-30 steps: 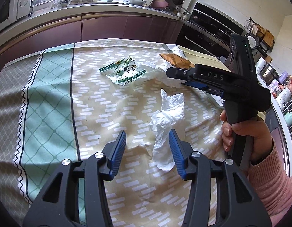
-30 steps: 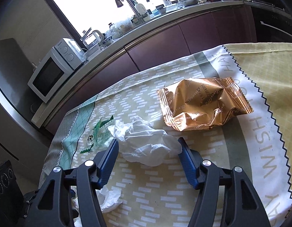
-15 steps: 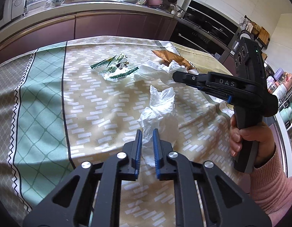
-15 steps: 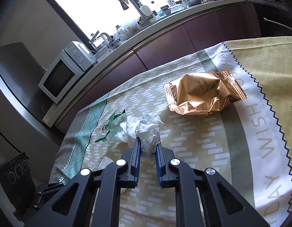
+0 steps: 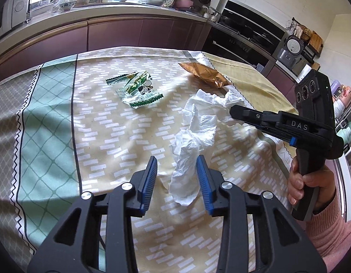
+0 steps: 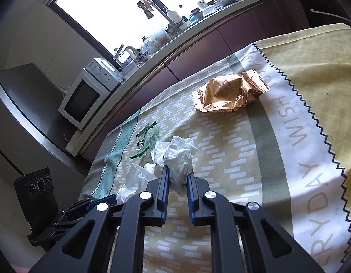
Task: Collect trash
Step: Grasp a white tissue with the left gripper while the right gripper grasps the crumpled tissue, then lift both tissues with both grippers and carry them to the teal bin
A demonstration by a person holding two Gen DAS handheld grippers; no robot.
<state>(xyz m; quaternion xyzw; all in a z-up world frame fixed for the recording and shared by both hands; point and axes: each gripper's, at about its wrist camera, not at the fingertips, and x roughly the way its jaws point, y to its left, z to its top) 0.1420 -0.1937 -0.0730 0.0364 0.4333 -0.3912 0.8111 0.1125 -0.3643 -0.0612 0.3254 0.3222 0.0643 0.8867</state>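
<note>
Clamping tissue (image 6: 178, 159), right hand-held gripper (image 6: 177, 177).

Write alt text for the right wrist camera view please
The right gripper is shut on a crumpled white tissue over a patterned tablecloth. A gold snack wrapper lies beyond it, a green-printed clear wrapper to the left.

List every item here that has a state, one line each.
left gripper: open, fingers straddling the long tissue
long tissue: crumpled, lying on the tablecloth
right gripper: shut on the crumpled tissue
crumpled tissue: pinched
gold wrapper: crinkled, untouched
green wrapper: flattened, untouched
</note>
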